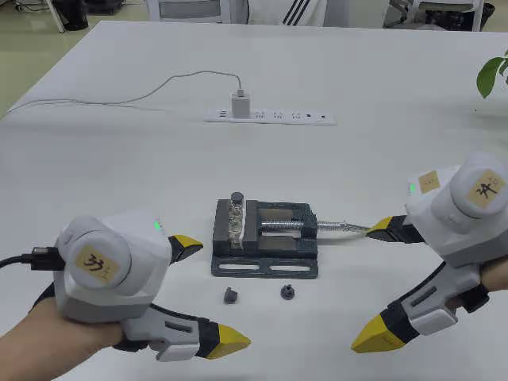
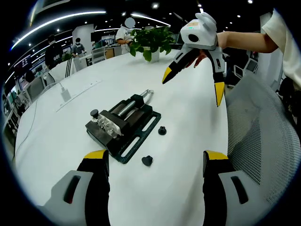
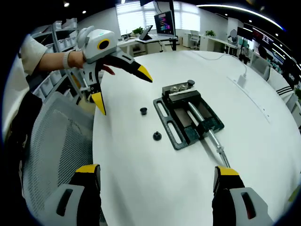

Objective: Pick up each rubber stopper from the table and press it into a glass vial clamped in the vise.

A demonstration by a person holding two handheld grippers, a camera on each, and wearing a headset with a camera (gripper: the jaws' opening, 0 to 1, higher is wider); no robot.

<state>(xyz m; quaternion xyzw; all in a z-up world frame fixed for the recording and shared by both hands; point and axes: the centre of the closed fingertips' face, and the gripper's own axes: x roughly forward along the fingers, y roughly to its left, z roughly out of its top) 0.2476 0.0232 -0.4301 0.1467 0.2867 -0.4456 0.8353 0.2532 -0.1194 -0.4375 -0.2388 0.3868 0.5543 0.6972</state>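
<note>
2 loose rubber stoppers lie on the white table point(image 1: 119, 175) just in front of the vise: left stopper point(image 1: 230, 296) & right stopper point(image 1: 287, 292), near each other, not touching, both apart from the vise base. Vise point(image 1: 264, 258) is dark, mid-table, w/ glass vials point(image 1: 236, 224) clamped in a row btwn its jaws at the left end; exact count hard to tell. Far vial carries a dark fitted stopper point(image 1: 236, 198) on top; the nearer ones look uncapped in right gripper view. Screw handle point(image 1: 343, 228) sticks out of the vise to the right. Left gripper point(image 1: 208, 294) hovers front-left of the vise, jaws spread wide, nothing btwn them. Right gripper point(image 1: 377, 284) hovers on the right, also wide apart & empty, upper jaw tip near the screw handle. Neither touches a stopper. Behind the vise: power strip point(image 1: 270, 117) w/ white charger point(image 1: 240, 103) plugged in, cable point(image 1: 119, 99) trailing left. Green leaf point(image 1: 492, 75) at right edge
</note>
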